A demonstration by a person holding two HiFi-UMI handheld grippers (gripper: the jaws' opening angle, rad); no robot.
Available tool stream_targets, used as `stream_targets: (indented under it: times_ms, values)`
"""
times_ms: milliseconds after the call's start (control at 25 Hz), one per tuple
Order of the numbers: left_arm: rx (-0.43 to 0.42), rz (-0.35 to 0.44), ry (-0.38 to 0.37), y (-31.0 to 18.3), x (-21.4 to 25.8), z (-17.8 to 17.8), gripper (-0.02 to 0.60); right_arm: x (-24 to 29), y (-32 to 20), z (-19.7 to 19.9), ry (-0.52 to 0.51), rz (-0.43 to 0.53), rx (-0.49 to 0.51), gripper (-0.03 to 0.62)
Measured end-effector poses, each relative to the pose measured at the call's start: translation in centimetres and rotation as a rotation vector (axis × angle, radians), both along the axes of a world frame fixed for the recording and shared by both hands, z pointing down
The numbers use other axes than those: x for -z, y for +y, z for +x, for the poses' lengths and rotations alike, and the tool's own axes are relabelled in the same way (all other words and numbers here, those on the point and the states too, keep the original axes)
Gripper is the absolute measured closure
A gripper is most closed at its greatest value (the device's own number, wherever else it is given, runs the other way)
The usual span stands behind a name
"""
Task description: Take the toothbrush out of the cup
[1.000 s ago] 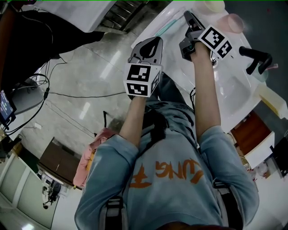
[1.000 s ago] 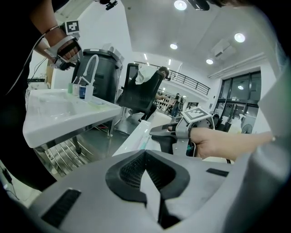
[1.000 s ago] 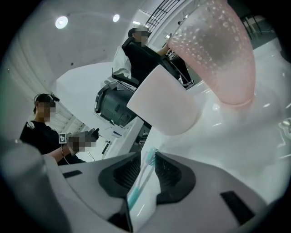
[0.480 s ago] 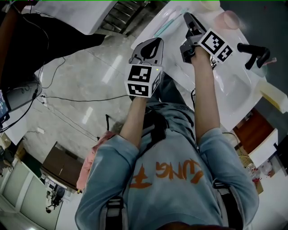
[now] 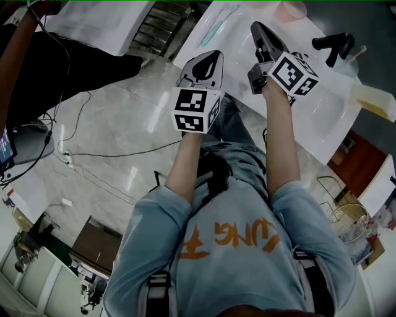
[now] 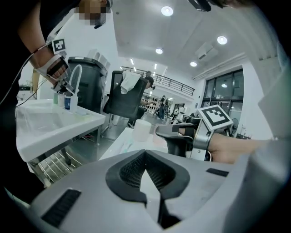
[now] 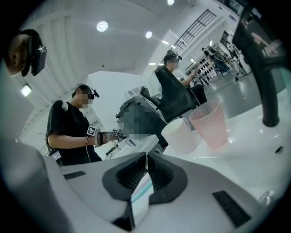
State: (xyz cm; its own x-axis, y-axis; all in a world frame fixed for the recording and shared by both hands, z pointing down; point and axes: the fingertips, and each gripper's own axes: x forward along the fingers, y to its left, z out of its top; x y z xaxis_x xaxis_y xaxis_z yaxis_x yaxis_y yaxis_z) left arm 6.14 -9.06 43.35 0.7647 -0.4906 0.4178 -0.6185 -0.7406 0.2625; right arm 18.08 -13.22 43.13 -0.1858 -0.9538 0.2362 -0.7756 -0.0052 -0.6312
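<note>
The teal toothbrush (image 5: 216,21) lies flat on the white counter (image 5: 309,117), left of the pink cup (image 5: 291,9). The cup (image 7: 209,123) stands upright beside a white cup (image 7: 182,134), and I see nothing in it. My right gripper (image 5: 257,26) hangs above the counter between the brush and the cup. Its jaws have just been closing and their tips now meet (image 7: 146,154) with nothing between them. My left gripper (image 5: 213,57) hovers off the counter's near edge, shut and empty (image 6: 145,152). From there I see the right gripper (image 6: 157,129) and the brush (image 6: 127,144).
A black faucet (image 5: 331,44) rises at the counter's right, tall in the right gripper view (image 7: 266,68). A pale yellow box (image 5: 374,102) sits at the far right edge. Another person in black (image 7: 72,132) works at a second sink (image 6: 54,123) to the left. Cables cross the floor (image 5: 99,148).
Both grippers have lifted away from the counter, the right one more, and it has rolled. The counter now sits higher in the head view. The toothbrush still lies flat.
</note>
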Motion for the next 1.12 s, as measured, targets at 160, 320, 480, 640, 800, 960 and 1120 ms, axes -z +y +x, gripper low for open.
stream_targets:
  times_ms: [160, 320, 480, 640, 800, 960, 1120]
  values:
    - [-0.047, 0.03, 0.028, 1.7, 1.4, 0.6, 0.561, 2.2, 3.7, 0.3, 0.081, 0.05, -0.026, 0.559]
    - [-0.102, 0.061, 0.052, 3.6, 2.8, 1.6, 0.561, 4.2, 7.7, 1.7, 0.156, 0.081, -0.097, 0.56]
    - [-0.153, 0.079, 0.075, 5.6, 4.0, 2.5, 0.561, 5.6, 11.5, 2.8, 0.224, 0.077, -0.163, 0.56]
    - [-0.204, 0.095, 0.108, 7.1, 5.2, 4.4, 0.561, 6.9, 14.8, 5.0, 0.288, 0.069, -0.242, 0.56]
    - [-0.254, 0.111, 0.126, 8.4, 6.5, 6.7, 0.561, 8.1, 17.5, 7.9, 0.362, 0.054, -0.321, 0.56]
    - [-0.287, 0.11, 0.133, 8.8, 6.9, 8.7, 0.561, 9.0, 18.7, 10.5, 0.437, 0.032, -0.381, 0.56]
    - [-0.3, 0.101, 0.131, 8.6, 6.5, 11.4, 0.561, 9.3, 18.8, 13.2, 0.506, 0.009, -0.398, 0.56]
